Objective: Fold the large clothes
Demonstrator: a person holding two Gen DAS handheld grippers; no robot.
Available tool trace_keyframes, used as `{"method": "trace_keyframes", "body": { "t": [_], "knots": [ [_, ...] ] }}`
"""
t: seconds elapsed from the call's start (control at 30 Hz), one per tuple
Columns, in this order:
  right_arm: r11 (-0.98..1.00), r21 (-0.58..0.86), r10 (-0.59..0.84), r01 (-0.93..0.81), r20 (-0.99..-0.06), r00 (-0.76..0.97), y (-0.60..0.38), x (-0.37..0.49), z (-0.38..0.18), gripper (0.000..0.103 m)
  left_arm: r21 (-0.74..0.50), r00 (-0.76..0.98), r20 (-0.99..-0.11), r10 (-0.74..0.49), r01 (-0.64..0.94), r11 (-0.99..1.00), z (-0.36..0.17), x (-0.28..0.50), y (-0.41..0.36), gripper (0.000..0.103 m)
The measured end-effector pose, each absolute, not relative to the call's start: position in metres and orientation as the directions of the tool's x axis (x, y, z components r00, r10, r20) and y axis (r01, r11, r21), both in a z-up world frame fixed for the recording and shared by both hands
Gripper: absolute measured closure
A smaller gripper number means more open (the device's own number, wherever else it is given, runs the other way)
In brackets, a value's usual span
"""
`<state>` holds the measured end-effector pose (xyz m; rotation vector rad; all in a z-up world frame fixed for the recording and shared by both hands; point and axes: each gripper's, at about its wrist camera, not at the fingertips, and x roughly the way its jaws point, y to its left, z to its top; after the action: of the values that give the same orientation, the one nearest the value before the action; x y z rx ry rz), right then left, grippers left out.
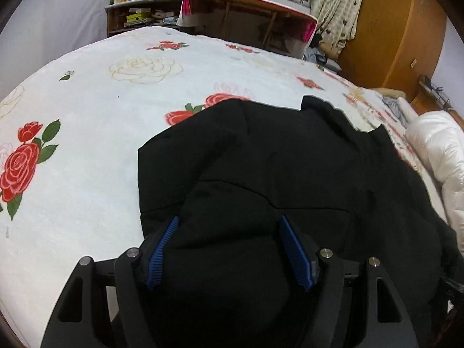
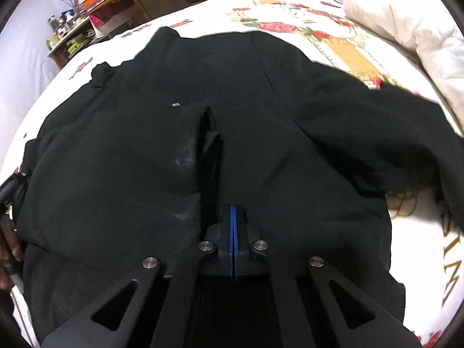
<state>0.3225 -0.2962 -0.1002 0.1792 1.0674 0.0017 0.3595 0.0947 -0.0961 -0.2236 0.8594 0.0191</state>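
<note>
The black garment (image 2: 162, 110) lies spread over the bed's near edge on a white rose-print bedspread (image 1: 121, 104). The left tool (image 1: 229, 223) is spread, cloth bunched between its blue pads. The right tool (image 2: 233, 217) is pressed together on a fold. Gold letters on the bedspread are partly hidden. A white duvet (image 2: 406, 14) sits beyond; a cluttered shelf (image 1: 139, 14) stands behind.

A wide bed (image 1: 87, 110) covered by a white fleece blanket printed with red and cream roses carries a large black fabric garment (image 1: 290, 159), spread out and rumpled near its near edge. A puffy white quilted duvet (image 2: 406, 14) lies bunched along the far right side.
</note>
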Motion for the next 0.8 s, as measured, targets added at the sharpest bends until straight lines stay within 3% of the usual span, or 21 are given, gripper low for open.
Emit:
{"method": "trace_keyframes", "body": {
  "t": [0.23,0.4,0.5,0.73,0.8],
  "knots": [
    [0.979,0.194,0.110,0.069,-0.776,0.622,-0.300,0.309,-0.045,0.102,-0.210,0.764,-0.640,-0.076,-0.080,0.974,-0.043,0.332,0.101,0.034],
    [0.967,0.252,0.215,-0.028,-0.759,0.615,-0.278,0.328,-0.047,0.094,-0.189,0.676,-0.729,-0.109,-0.047,0.981,-0.076,0.356,0.086,0.034],
    [0.978,0.205,0.197,-0.044,-0.826,0.528,-0.265,0.349,-0.075,0.094,-0.148,0.646,-0.759,-0.079,-0.053,0.988,-0.093,0.363,0.079,0.035],
    [0.986,0.157,0.158,-0.049,-0.825,0.543,-0.276,0.320,-0.055,0.093,-0.139,0.683,-0.724,-0.091,-0.016,0.990,-0.054,0.323,0.066,0.036],
    [0.988,0.144,0.152,-0.058,-0.813,0.562,-0.278,0.302,-0.044,0.085,-0.139,0.701,-0.705,-0.104,0.007,0.990,-0.038,0.296,0.059,0.036]
  ]
}}
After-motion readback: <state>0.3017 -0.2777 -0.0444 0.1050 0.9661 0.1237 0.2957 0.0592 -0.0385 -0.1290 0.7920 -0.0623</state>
